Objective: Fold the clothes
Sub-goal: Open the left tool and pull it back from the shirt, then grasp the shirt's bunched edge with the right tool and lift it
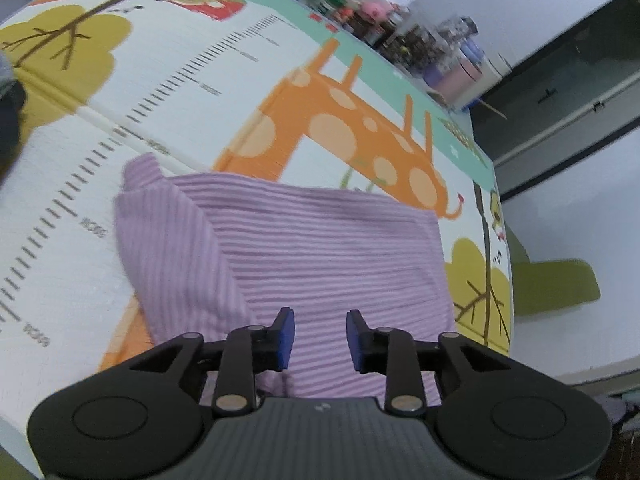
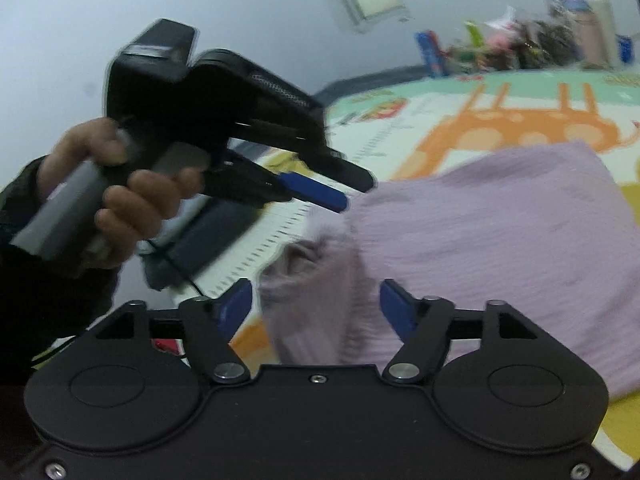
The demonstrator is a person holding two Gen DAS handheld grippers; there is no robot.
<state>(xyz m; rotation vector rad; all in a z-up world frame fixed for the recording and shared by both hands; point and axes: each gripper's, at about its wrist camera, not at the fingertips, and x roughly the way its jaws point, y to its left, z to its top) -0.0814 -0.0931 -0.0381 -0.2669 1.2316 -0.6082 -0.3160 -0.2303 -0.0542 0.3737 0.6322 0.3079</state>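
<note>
A lilac ribbed garment [image 1: 320, 240] lies folded on a children's play mat [image 1: 180, 92] printed with a giraffe and a ruler scale. One folded part runs down its left side [image 1: 176, 248]. My left gripper [image 1: 320, 340] hovers over the garment's near edge, its blue pads apart with nothing pressed between them. In the right wrist view the garment [image 2: 500, 232] fills the right side, and a bunched fold [image 2: 316, 280] sits in front of my right gripper [image 2: 316, 306], whose jaws stand wide without touching it. A hand [image 2: 120, 204] holds the left gripper [image 2: 320, 194] above the garment's left edge.
Bottles, boxes and toys [image 1: 400, 28] crowd the mat's far edge. A dark flat object with a cable [image 2: 208, 236] lies off the mat at the left. A green shape [image 1: 556, 284] lies on the pale floor to the right, near a dark skirting [image 1: 560, 92].
</note>
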